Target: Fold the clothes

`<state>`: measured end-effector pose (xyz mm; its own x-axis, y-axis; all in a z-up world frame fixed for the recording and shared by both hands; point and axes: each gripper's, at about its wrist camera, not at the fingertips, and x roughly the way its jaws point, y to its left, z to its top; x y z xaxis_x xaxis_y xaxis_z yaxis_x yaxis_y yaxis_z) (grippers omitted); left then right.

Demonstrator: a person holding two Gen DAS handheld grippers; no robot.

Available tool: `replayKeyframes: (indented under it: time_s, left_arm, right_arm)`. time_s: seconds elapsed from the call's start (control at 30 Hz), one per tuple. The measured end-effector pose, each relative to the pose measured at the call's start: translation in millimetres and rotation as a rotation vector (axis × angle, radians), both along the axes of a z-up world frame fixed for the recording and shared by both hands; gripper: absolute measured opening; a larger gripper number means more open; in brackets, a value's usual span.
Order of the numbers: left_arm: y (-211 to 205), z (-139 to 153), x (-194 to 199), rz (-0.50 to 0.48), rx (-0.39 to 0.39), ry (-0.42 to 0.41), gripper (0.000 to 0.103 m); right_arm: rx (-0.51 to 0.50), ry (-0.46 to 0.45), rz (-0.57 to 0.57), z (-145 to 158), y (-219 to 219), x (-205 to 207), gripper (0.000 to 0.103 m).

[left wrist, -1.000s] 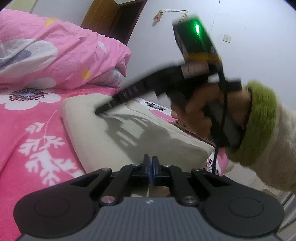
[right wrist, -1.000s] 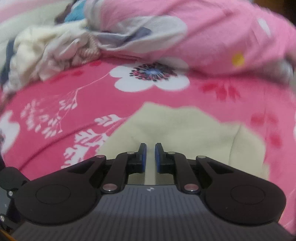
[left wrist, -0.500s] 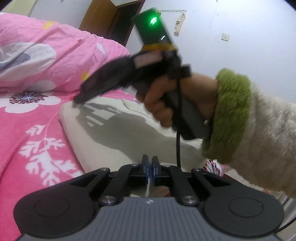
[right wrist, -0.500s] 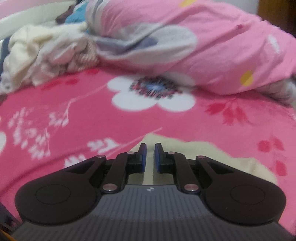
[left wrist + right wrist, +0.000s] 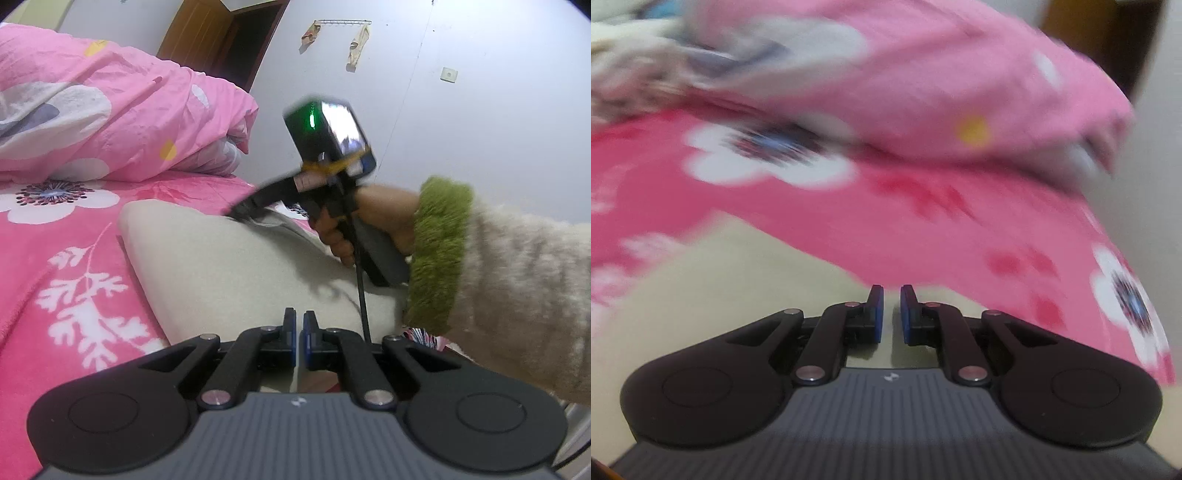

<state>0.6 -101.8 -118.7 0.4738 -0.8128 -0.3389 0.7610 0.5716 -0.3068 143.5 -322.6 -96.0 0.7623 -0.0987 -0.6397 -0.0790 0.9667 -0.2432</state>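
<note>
My left gripper (image 5: 299,334) sits at the bottom centre of its own view, aimed slightly downward, blue pads drawn together with only a sliver between them. My right gripper (image 5: 238,211) shows in the middle of that same view, blurred, its dark fingers slanting down toward the lower left. My right hand (image 5: 369,221) wraps its handle from the right, a green cuff and cream fleecy sleeve (image 5: 517,295) behind it. In its own view my right gripper's pads stand nearly closed, nothing between them.

Pink floral quilt (image 5: 110,110) bunched on pink sheet (image 5: 44,258).
</note>
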Motion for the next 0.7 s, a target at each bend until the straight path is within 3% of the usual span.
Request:
replayKeyframes:
  time_s: [0.1,0.17,0.27,0.4,0.47,0.53,0.6,0.7]
  left_arm:
    - [0,0,0,-0.001,0.001,-0.001,0.005]
    - [0,1,0,0.000,0.003,-0.003,0.005]
    - [0,2,-1,0.001,0.006,-0.006,0.005]
    - [0,3,-2,0.003,0.010,-0.011,0.005]
    - [0,3,-2,0.004,0.012,-0.013,0.006]
    - [0,6,-3,0.003,0.017,-0.014,0.009]
    - [0,13,-4,-0.001,0.014,-0.014,0.024]
    - [-6,27,-8,-0.003,0.011,-0.068,0.034]
  right_arm:
    - [0.197,-0.036,-0.113,2,-48,-2,0.004]
    - [0.258,-0.101,-0.180,15,-64,-12,0.008]
    - [0.344,-0.141,-0.145,29,-74,-30,0.009]
    - [0.302,-0.029,-0.145,3,-77,-32,0.008]
    - [0.340,-0.040,-0.222,-4,-95,-40,0.020]
    - [0.420,-0.083,-0.279,1,-114,-56,0.021]
    - [0.492,-0.129,-0.323,8,-130,-73,0.022]
    - [0.579,-0.176,-0.318,15,-142,-92,0.022]
